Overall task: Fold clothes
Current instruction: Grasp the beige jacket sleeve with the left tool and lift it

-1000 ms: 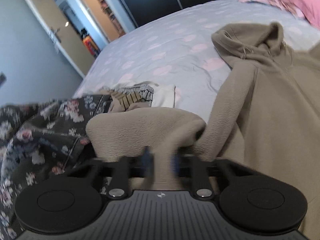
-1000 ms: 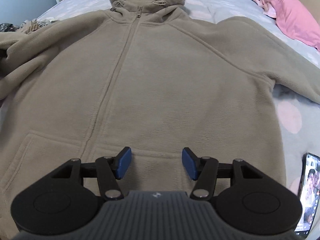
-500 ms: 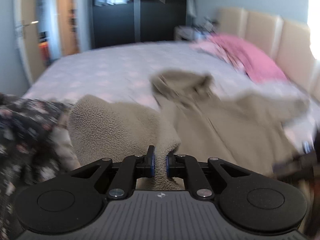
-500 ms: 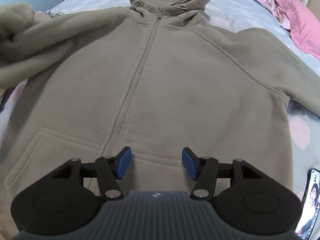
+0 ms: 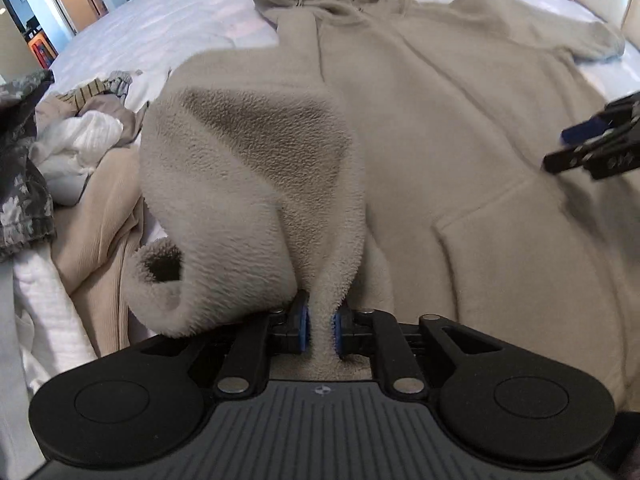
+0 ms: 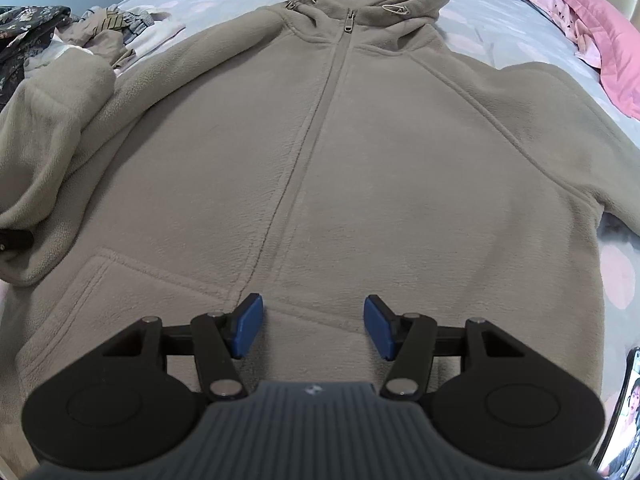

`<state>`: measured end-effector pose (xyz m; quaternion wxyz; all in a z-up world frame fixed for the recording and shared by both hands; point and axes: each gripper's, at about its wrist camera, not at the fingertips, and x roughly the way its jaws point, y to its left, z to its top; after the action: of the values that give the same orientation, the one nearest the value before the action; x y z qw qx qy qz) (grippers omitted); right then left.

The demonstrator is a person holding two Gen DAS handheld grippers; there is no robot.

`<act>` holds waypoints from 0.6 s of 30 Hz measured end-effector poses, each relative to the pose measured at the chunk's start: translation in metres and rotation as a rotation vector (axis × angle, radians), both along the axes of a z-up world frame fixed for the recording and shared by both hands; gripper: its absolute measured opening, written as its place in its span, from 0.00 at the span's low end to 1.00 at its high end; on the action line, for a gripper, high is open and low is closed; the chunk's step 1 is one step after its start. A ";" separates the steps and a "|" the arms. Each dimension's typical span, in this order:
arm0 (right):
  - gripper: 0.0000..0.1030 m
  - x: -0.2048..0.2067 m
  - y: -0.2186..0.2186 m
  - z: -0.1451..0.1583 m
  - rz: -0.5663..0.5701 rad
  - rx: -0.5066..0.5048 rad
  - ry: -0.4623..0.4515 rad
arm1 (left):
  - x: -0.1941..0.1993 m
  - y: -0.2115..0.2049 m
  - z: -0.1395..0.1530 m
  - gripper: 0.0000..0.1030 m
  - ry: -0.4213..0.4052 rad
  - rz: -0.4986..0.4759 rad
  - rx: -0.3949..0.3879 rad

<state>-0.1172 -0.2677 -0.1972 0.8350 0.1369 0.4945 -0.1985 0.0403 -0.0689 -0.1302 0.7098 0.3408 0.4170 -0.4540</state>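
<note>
a heap of loose clothes is lying at the far left of the bed, with a dark floral garment at its outer edge and white and striped pieces beside it. just right of the heap, the left hand-held gripper is pinching a fold of the left sleeve of a tan fleece hoodie; its blue pads are pressing on the fleece while its jaws are beginning to open. the sleeve is arching up from the shoulder and its open cuff is hanging down to the left of the pads. the hoodie is lying face up across the middle of the bed, zipped shut, hood pointing away, pockets nearest the cameras. over its lower front, near the zip, the right hand-held gripper is hovering with its jaws standing apart and nothing between them. further right, the other sleeve is stretching out over the pale spotted bedcover. a pink pillow is resting at the far right, and a phone is lying at the near right edge.
</note>
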 end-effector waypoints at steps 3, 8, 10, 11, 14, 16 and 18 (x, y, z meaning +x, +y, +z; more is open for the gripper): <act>0.58 0.000 -0.002 0.000 -0.006 0.007 0.005 | -0.006 -0.003 0.020 0.31 0.020 -0.011 -0.041; 0.59 -0.003 -0.005 0.002 -0.017 0.016 0.002 | -0.012 -0.019 0.055 0.44 -0.033 -0.042 -0.139; 0.59 -0.003 -0.007 0.003 -0.018 0.017 0.000 | -0.005 -0.031 0.065 0.46 -0.068 -0.035 -0.165; 0.59 -0.003 -0.008 0.003 -0.018 0.017 0.000 | 0.001 -0.036 0.070 0.46 -0.091 -0.019 -0.172; 0.59 -0.004 -0.009 0.003 -0.020 0.019 0.002 | 0.024 -0.045 0.081 0.52 -0.142 0.059 -0.197; 0.59 -0.005 -0.010 0.003 -0.023 0.020 0.001 | 0.047 -0.049 0.082 0.57 -0.150 0.097 -0.191; 0.59 -0.006 -0.012 0.002 -0.027 0.022 -0.001 | 0.073 -0.054 0.077 0.58 -0.141 0.136 -0.164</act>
<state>-0.1230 -0.2797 -0.1952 0.8310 0.1529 0.4945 -0.2039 0.1129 -0.1228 -0.0535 0.7921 0.2835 0.3496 -0.4122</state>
